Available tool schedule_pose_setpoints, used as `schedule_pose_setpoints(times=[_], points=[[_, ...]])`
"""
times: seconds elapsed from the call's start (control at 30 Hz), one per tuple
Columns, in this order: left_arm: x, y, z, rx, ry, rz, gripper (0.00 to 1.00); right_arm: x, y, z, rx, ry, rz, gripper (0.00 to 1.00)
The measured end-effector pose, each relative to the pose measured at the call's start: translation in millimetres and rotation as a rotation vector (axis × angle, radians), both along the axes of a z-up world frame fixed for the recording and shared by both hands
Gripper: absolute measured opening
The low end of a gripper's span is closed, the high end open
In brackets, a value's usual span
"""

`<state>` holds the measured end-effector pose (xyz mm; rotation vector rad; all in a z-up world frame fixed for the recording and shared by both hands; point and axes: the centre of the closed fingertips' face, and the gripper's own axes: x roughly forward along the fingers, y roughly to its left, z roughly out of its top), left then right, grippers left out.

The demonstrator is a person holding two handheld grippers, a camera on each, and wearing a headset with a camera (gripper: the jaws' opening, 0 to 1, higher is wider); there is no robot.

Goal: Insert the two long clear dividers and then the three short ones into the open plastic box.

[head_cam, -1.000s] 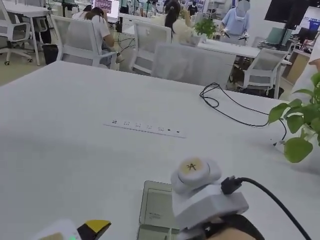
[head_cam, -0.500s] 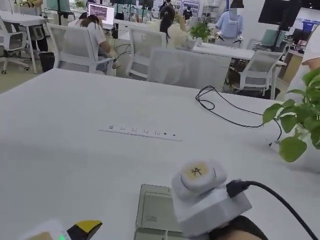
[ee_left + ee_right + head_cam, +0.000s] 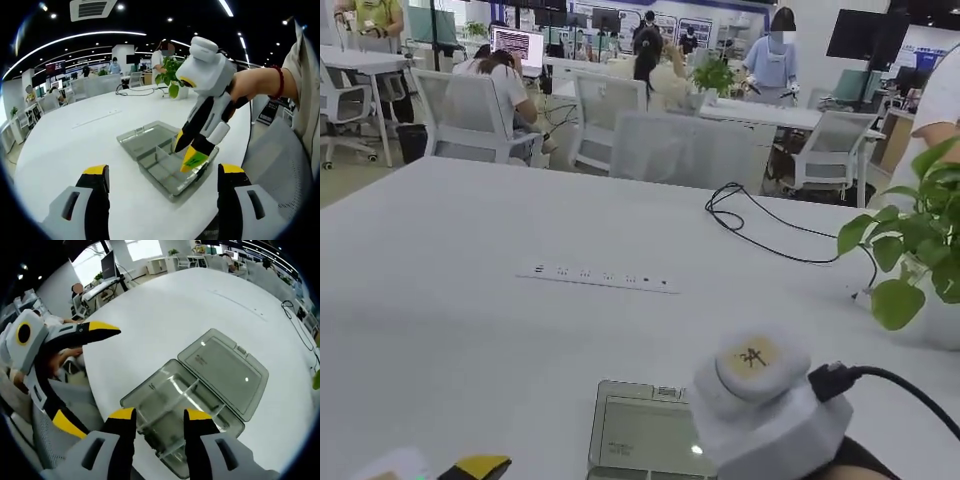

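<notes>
The clear plastic box lies open on the white table, its lid folded flat beside the base. Thin clear dividers stand in the base. My right gripper points down into the base, jaws partly apart; clear plastic lies between them, and I cannot tell whether they grip it. In the left gripper view the right gripper dips its yellow tips into the box. My left gripper hovers wide open in front of the box, holding nothing. The lid lies beside the right gripper's white back.
A built-in socket strip sits mid-table. A black cable loops at the back right, beside a potted plant. Chairs and people fill the room behind. The table's near edge is close to the box.
The head camera has tilted up, so the room shows more. The right gripper's back has shifted a little to the right over the box. The box has stayed put.
</notes>
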<state>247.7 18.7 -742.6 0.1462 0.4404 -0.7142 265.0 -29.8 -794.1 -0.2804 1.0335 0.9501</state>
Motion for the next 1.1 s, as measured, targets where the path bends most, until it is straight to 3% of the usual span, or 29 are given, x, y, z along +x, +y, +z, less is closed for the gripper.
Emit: schedule_pose_setpoints(times=[0.3,0.83,1.1], points=[[-3.5,-0.9,-0.7,0.002,0.009,0.005,0.90,-4.8,-14.5,8.5,0.034,-0.041,0.052,0.42],[-4.6,-2.1,-3.3,0.007,0.021,0.012,0.90,-3.7,-56.3,14.9,0.046,-0.059,0.055,0.48],[-5.8,-2.5,-3.0,0.015,0.022,0.014,0.87,-5.2,-77.7,10.5,0.017,-0.072,0.087,0.51]])
